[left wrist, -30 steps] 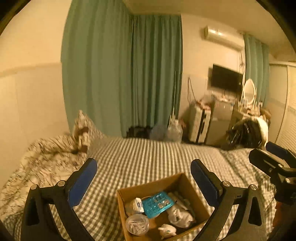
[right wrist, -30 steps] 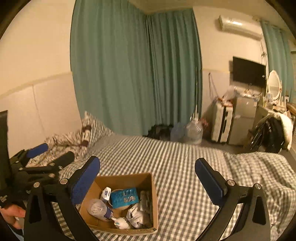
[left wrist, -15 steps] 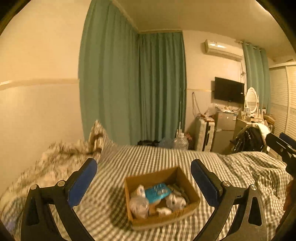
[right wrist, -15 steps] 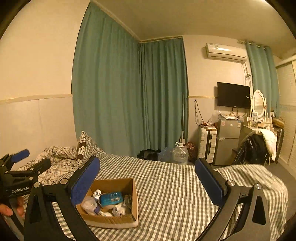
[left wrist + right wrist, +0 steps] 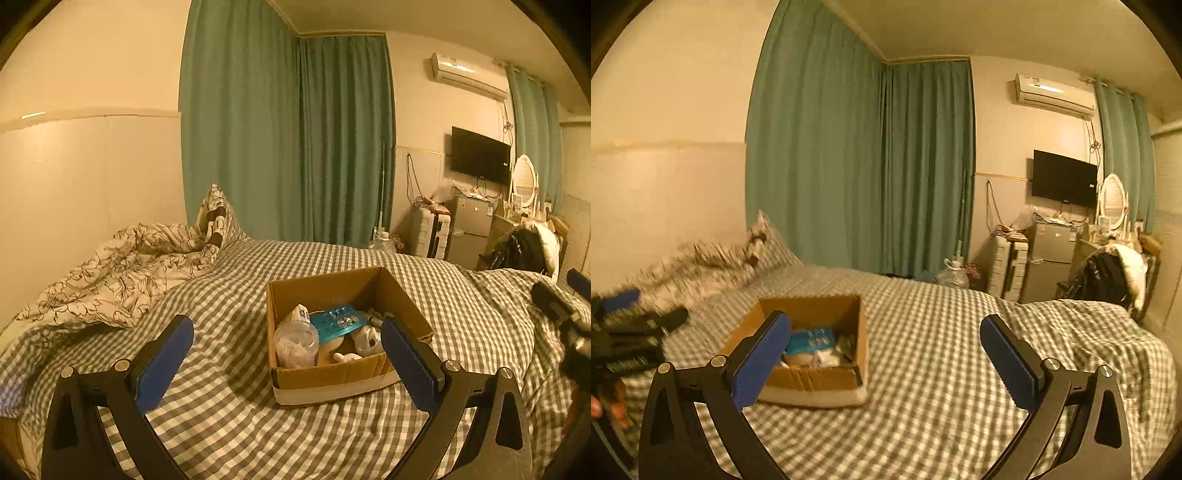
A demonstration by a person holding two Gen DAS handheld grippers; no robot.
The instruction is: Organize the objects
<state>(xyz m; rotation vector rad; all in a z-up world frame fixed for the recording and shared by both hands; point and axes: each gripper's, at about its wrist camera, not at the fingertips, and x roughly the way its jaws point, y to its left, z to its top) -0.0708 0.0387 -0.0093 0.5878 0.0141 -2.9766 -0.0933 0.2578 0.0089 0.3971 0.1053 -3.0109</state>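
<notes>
An open cardboard box (image 5: 325, 291) sits on the checked bed cover. It holds a teal blister pack (image 5: 338, 323), a clear round container (image 5: 295, 341), a small white bottle (image 5: 301, 314) and white odds and ends. My left gripper (image 5: 286, 360) is open and empty, hovering in front of the box. The box also shows in the right wrist view (image 5: 812, 310), left of centre. My right gripper (image 5: 886, 356) is open and empty, above the bed to the right of the box. The right gripper shows at the right edge of the left wrist view (image 5: 561, 306).
A flowered duvet (image 5: 122, 266) and a pillow (image 5: 218, 218) lie at the bed's far left by the wall. Green curtains (image 5: 288, 140) hang behind. A suitcase (image 5: 430, 230), a small fridge (image 5: 469, 229) and a chair with clothes (image 5: 524, 247) stand beyond the bed's right side.
Both cameras dipped again after tilting up. The box looms larger in the left wrist view. The right wrist view is blurred by motion and the box sits nearer its left finger.
</notes>
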